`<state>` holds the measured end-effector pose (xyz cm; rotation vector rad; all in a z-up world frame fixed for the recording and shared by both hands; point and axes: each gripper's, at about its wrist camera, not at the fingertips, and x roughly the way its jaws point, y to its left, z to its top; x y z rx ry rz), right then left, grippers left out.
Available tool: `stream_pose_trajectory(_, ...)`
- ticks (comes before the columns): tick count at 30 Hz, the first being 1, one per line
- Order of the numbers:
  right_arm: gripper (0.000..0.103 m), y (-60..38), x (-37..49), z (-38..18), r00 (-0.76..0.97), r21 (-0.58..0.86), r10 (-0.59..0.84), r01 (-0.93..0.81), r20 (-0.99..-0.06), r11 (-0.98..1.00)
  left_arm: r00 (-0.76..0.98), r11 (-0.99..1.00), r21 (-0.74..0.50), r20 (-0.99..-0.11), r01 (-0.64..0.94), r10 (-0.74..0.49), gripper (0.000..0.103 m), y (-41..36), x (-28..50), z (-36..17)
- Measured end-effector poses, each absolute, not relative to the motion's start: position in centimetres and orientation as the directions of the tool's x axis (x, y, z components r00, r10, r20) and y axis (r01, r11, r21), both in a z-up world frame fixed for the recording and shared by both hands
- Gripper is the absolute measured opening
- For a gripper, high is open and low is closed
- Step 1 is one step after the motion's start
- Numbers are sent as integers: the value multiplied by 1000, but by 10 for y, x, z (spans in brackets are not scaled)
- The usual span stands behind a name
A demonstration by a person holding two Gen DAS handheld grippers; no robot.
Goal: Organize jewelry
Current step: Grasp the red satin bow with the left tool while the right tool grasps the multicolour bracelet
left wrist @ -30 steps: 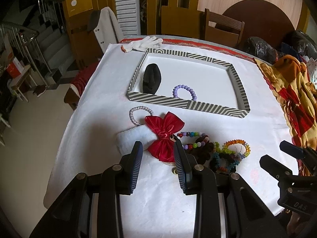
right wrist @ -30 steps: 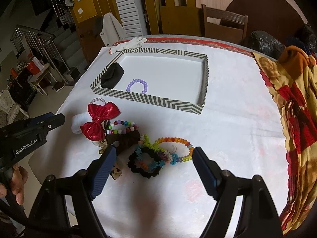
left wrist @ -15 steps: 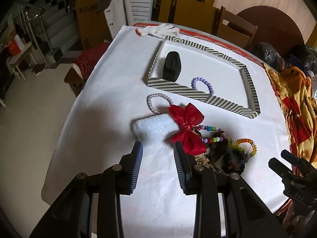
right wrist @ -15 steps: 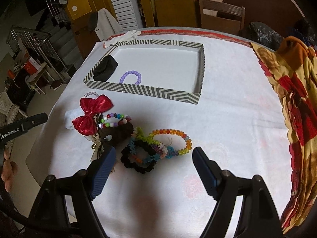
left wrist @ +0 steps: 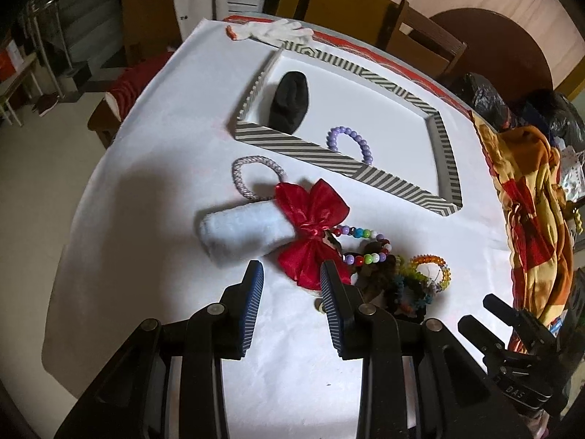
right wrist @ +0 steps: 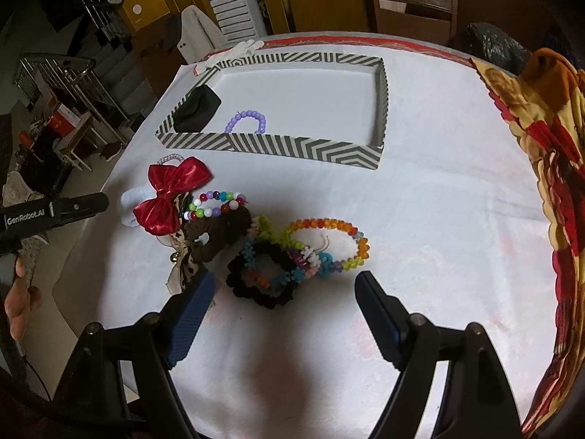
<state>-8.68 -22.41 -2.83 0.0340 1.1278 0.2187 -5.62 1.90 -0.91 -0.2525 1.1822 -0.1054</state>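
Both grippers have been lowered toward the pile at frame centre: left gripper [left wrist: 289, 292] (jaws apart, empty) by the bow [left wrist: 310, 226], right gripper [right wrist: 281, 307] spread wide before the scrunchie [right wrist: 263, 278]; tray [right wrist: 292, 146] above.

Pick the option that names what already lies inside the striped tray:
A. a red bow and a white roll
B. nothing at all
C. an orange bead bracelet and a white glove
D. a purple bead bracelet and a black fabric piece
D: inside the striped tray lie only the purple bead bracelet and the black fabric piece; everything else is outside it.
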Motion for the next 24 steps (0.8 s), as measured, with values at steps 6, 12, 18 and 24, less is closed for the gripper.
stream_pose_trajectory(6, 83, -228, -84, -31, 400, 155, 199, -141, -895, 978, 355, 972, -236, -910, -18, -214, 23, 6, -46, -17)
stream_pose_trajectory(12, 83, -225, -79, -32, 399, 162, 207, -144, -893, 976, 335, 974, -225, -918, 2, -212, 23, -2, -37, -26)
stream_pose_trajectory(18, 83, -222, -73, -34, 389, 163, 208, -145, -897, 976, 319, 976, -219, -924, 11, -211, 23, -7, -28, -35)
stream_pose_trajectory(24, 83, -223, -65, -36, 382, 170, 212, -140, -899, 975, 299, 972, -236, -926, 10, -229, 23, -9, -15, -46)
